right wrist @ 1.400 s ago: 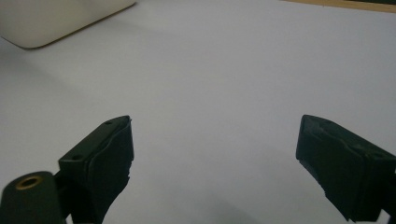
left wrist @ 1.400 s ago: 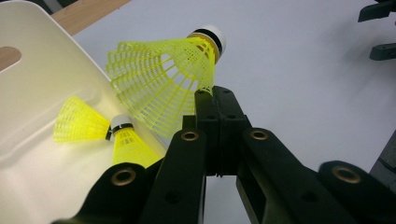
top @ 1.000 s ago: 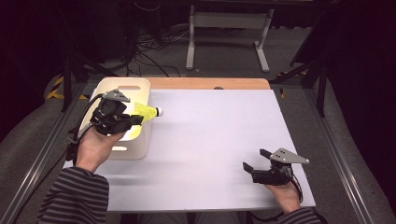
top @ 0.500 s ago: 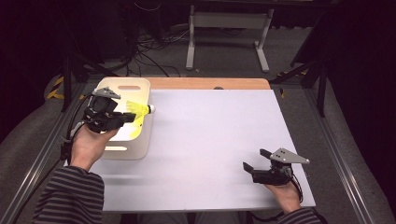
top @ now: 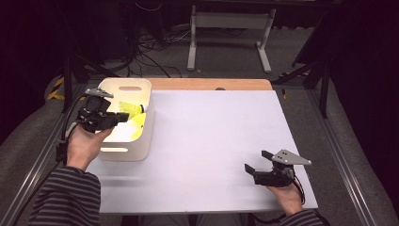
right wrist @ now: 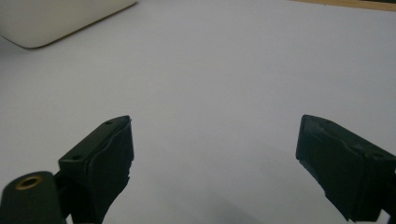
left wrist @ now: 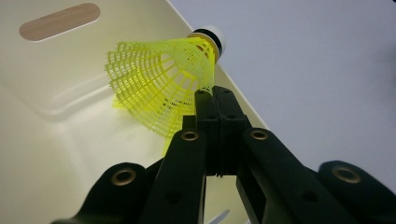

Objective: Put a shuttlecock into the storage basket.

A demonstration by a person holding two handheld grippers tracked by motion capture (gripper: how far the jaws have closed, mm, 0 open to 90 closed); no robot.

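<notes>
At the table's near right corner, the right gripper point(top: 256, 170) rests low in the person's hand, its black jaws spread wide with nothing between them but bare white tabletop point(top: 216, 141), which looks smooth and matte. A grey three-cornered plate sits on top of it.

Farther along the left edge, the left gripper point(left wrist: 212, 100) has its jaws pressed together on the lower rim of a yellow shuttlecock point(left wrist: 159, 77). The shuttlecock hangs over the inside of the bin point(top: 141, 141), close to the bin's right wall, its cork end pointing toward the table's middle. Its skirt is a thin plastic lattice, flared like a cone, capped by a white rounded tip with a dark band.

The bin is cream plastic with rounded corners, smooth walls and an oval handle slot point(left wrist: 60, 21) at its far end.

The risk I see: the pinch catches only a few strands of springy mesh, so the skirt could buckle or slip free. The cork sits right above the wall, so a drop from here might bounce off the rim onto the table.
</notes>
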